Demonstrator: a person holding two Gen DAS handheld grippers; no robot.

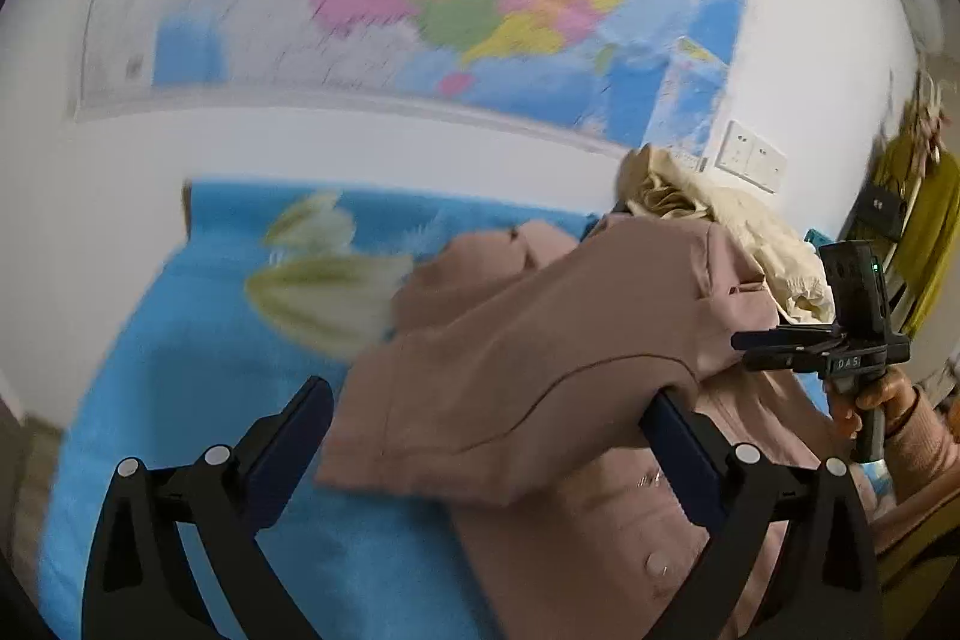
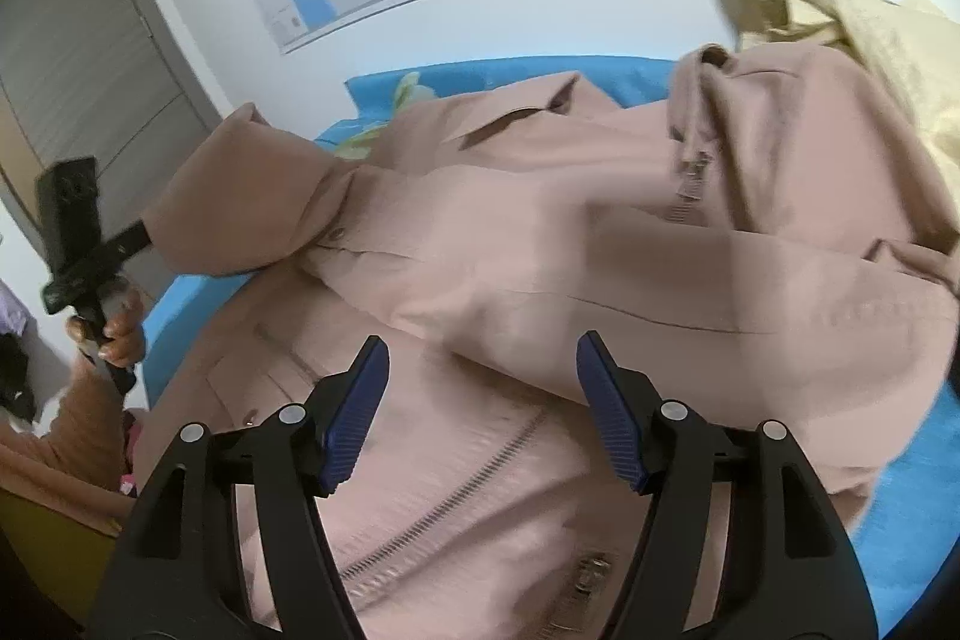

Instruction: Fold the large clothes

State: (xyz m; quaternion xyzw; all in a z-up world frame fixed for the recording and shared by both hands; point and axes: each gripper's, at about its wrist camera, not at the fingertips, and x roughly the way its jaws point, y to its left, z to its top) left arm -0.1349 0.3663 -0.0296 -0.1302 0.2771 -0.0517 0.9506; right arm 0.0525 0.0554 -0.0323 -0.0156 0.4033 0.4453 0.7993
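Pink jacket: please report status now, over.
Left gripper open, sleeve draped over one finger. Right gripper open above pink jacket. Jacket half folded on blue blanket. Cream garment crowds far edge.

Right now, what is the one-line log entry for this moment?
left gripper: open, sleeve over one finger | right gripper: open above pink jacket | sleeve: folded across | blue blanket underneath

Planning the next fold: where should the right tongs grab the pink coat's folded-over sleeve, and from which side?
Probably the sleeve at its lower folded edge, just ahead of the right tongs. It lies as a thick roll across the pink coat, raised off the zipper panel, so open jaws could straddle it. Come in from the near side, angled down. The cream garment crowds the far end.
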